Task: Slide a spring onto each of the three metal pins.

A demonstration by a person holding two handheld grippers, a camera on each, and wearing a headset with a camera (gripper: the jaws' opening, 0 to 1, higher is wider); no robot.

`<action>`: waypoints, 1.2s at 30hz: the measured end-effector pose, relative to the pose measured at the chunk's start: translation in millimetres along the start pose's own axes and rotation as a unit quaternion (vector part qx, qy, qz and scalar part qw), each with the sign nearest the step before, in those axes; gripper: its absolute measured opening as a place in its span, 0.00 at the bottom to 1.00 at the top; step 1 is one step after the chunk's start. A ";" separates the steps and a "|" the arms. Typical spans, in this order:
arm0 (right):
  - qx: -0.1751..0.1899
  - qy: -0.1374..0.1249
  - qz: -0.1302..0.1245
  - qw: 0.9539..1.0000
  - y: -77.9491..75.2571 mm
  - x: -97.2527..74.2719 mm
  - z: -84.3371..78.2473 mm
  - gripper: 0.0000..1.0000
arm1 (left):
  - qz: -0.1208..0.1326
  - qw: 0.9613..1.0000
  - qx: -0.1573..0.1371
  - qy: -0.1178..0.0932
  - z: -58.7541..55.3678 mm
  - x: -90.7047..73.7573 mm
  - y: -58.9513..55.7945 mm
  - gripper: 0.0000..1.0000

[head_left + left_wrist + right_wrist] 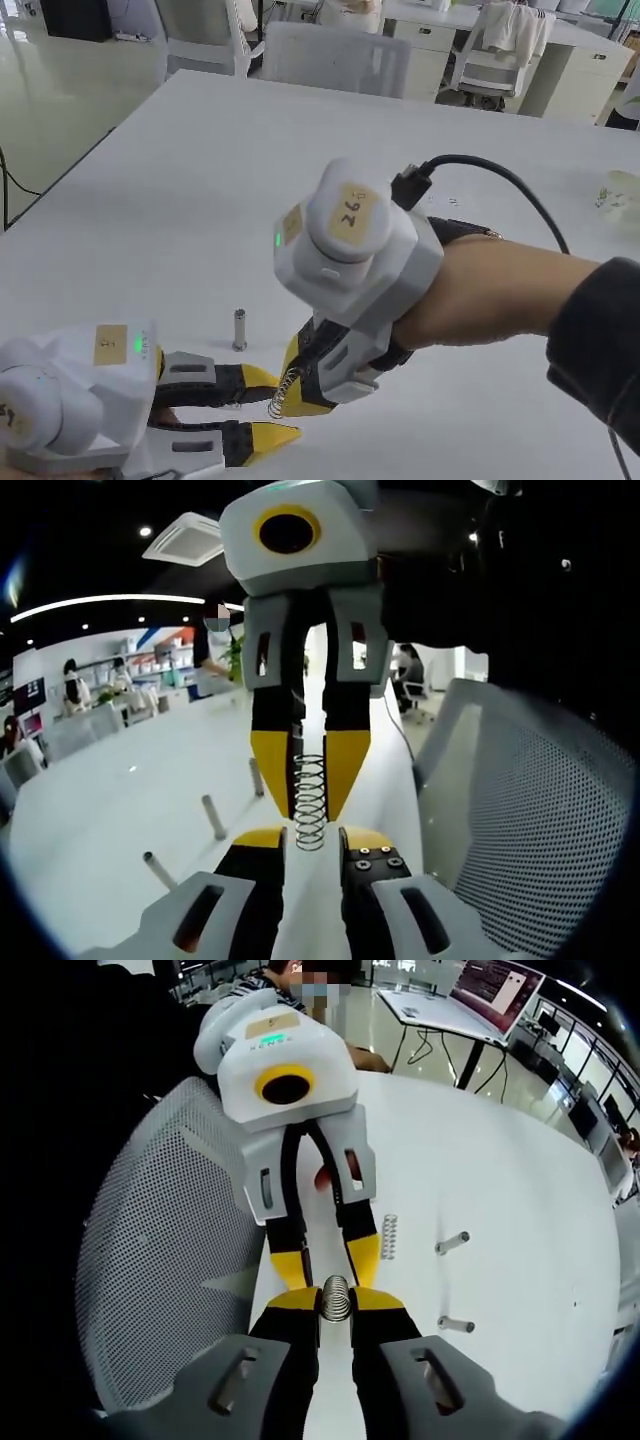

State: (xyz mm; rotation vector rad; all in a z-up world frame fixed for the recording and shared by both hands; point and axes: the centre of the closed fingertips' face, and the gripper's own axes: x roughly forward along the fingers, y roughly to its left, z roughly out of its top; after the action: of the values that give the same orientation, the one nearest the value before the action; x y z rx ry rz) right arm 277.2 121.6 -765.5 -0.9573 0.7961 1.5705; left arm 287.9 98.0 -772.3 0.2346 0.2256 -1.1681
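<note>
— Surface?
— White workbench top (200, 180), plain and matte, with a straight edge on its far side.

— What's standing on it?
— Small grey metal pins, upright. The left gripper view has three in a loose row, well spaced: first pin (158, 870), second pin (213, 817), third pin (259, 776). Their shafts look smooth.

— Anything lying flat?
— One spring (390, 1235) in the right gripper view. It is on its side near a pin, apart from it.

— Else?
— A clear crumpled plastic item (622, 195) at the far right of the top in the head view. Cannot tell what it is.
</note>
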 end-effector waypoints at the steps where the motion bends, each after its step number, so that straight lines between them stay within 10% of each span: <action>1: 0.001 0.000 0.000 1.000 -0.5 -0.2 -0.4 0.08 | 0.001 1.000 -0.002 0.000 -0.3 -0.3 0.3 0.15; 36: 0.039 0.011 -0.043 0.998 -33.8 -25.9 -28.1 0.08 | 0.085 0.994 -0.072 0.008 -22.4 -26.5 29.5 0.65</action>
State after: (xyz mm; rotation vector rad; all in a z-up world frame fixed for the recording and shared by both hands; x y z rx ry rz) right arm 317.7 92.2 -755.4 -0.9411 0.8153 1.4461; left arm 304.1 139.0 -783.9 0.1345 0.2968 -0.9760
